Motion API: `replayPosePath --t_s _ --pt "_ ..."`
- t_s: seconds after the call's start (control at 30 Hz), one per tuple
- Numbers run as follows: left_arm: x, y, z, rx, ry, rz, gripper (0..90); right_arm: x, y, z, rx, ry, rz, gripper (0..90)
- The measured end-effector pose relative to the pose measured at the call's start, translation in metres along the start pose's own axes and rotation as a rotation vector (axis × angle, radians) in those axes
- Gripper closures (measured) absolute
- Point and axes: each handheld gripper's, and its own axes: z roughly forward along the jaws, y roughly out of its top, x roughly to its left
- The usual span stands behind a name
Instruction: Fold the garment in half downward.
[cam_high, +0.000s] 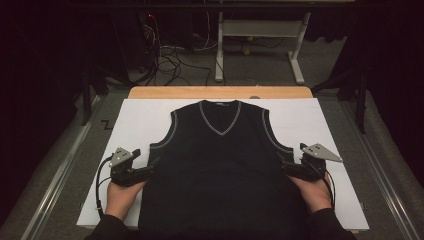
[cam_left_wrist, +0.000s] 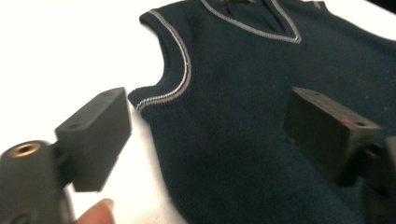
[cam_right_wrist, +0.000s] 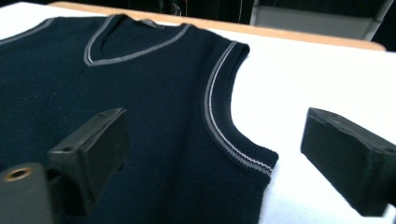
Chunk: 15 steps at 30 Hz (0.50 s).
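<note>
A dark sleeveless vest (cam_high: 220, 170) with grey-trimmed V-neck lies flat, neck toward 12 o'clock, on the white sheet (cam_high: 140, 120) covering the wooden table (cam_high: 220, 92). The left gripper (cam_high: 150, 167) sits at the vest's 9 o'clock side edge just below the armhole, jaws spread, one over white sheet and one over fabric. The right gripper (cam_high: 285, 166) sits at the 3 o'clock edge, jaws likewise spread astride the side seam; contact with the cloth appears not yet made, though the high view is dim.

It looks like a lab: a dark room with tangled cables (cam_high: 167, 62) on the grey floor (cam_high: 260, 70), and a white metal frame (cam_high: 260, 30) behind the desk (cam_high: 220, 92).
</note>
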Motion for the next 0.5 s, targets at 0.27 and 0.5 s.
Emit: replayPosePath --t_s 0.27,0.5 --pt "0.007 0.004 0.014 0.111 0.036 -0.042 30.5 -0.002 -0.002 0.013 0.082 -0.01 0.004 18.5" --pt "0.007 0.002 0.017 0.213 0.044 -0.04 44.5 -0.005 -0.006 0.012 0.177 -0.023 0.018 28.2"
